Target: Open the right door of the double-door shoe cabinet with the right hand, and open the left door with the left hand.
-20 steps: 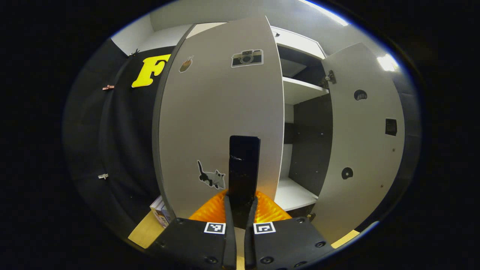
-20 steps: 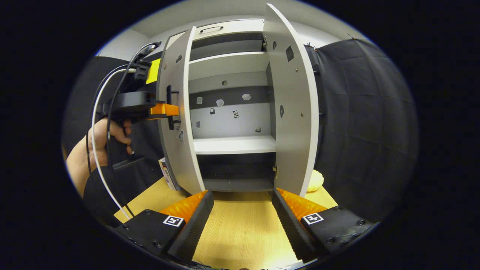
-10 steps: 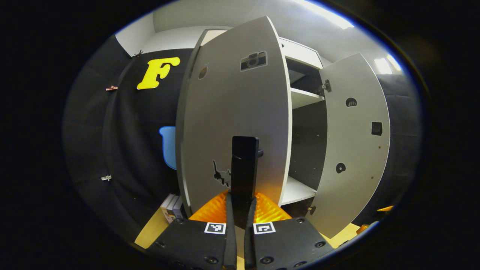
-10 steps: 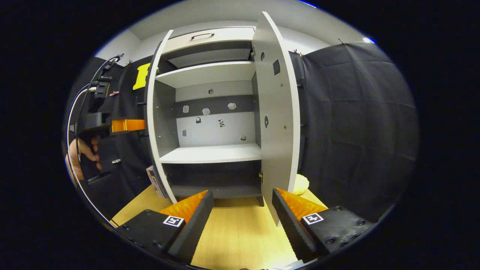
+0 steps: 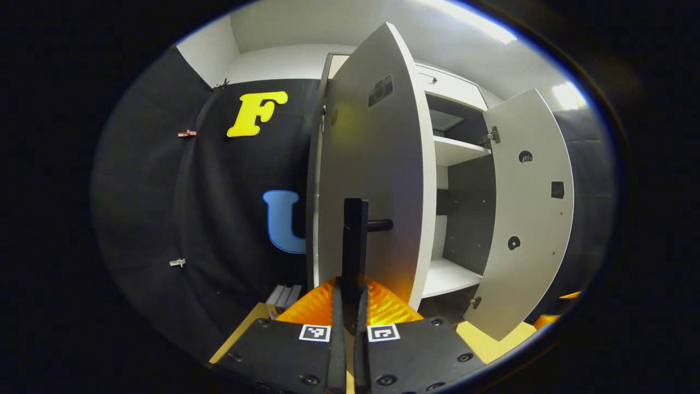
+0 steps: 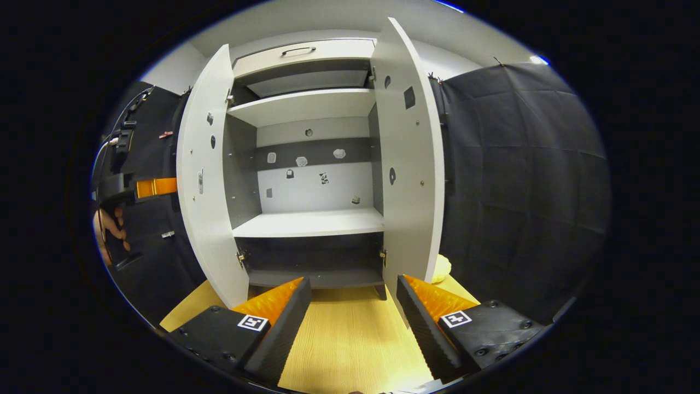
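The grey double-door shoe cabinet (image 6: 306,224) stands with both doors swung out. In the left gripper view the left door (image 5: 377,180) appears almost edge-on, and my left gripper (image 5: 350,295) is shut on its black bar handle (image 5: 355,230). The right door (image 5: 528,208) hangs wide open beyond it. In the right gripper view the left door (image 6: 205,180) and right door (image 6: 407,164) flank the bare shelves. My right gripper (image 6: 353,282) is open above the wooden table (image 6: 344,339), holding nothing. The left gripper (image 6: 142,187) and the hand (image 6: 106,235) holding it sit at the far left.
A few books (image 5: 281,295) stand by the cabinet's left foot. A pale yellow soft object (image 6: 440,268) lies behind the right door. Small stickers (image 6: 301,161) dot the cabinet's back panel. Black cloth walls close in on both sides.
The left door has swung farther outward with my left gripper shut on its handle, moving left. The right gripper has stayed open in front of the cabinet.
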Tool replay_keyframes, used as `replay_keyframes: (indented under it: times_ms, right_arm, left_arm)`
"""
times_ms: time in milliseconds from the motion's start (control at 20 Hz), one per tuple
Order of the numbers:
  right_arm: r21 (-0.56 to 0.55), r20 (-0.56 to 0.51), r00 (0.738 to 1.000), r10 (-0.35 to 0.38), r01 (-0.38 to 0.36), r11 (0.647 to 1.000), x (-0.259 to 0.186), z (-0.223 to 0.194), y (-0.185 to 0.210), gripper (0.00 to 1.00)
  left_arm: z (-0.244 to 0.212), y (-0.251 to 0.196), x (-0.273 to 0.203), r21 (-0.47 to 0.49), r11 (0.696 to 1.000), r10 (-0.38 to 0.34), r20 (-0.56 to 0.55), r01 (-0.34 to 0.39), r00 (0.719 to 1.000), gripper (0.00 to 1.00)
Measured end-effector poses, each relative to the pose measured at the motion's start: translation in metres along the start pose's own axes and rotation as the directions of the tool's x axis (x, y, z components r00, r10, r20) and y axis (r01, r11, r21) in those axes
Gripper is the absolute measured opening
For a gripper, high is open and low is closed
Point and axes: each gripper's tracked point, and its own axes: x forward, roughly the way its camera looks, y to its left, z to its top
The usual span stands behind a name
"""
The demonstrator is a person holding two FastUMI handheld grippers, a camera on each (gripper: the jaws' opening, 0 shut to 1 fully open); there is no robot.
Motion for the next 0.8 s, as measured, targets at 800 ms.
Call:
replay_keyframes:
  times_ms: [800]
  right_arm:
    - [0.018, 0.023, 1.000, -0.020, 0.020, 1.000, -0.008, 0.006, -0.003, 0.99]
  left_arm:
    - [-0.001, 0.024, -0.009, -0.050, 0.996, 0.069, -0.003, -0.069, 0.998, 0.03]
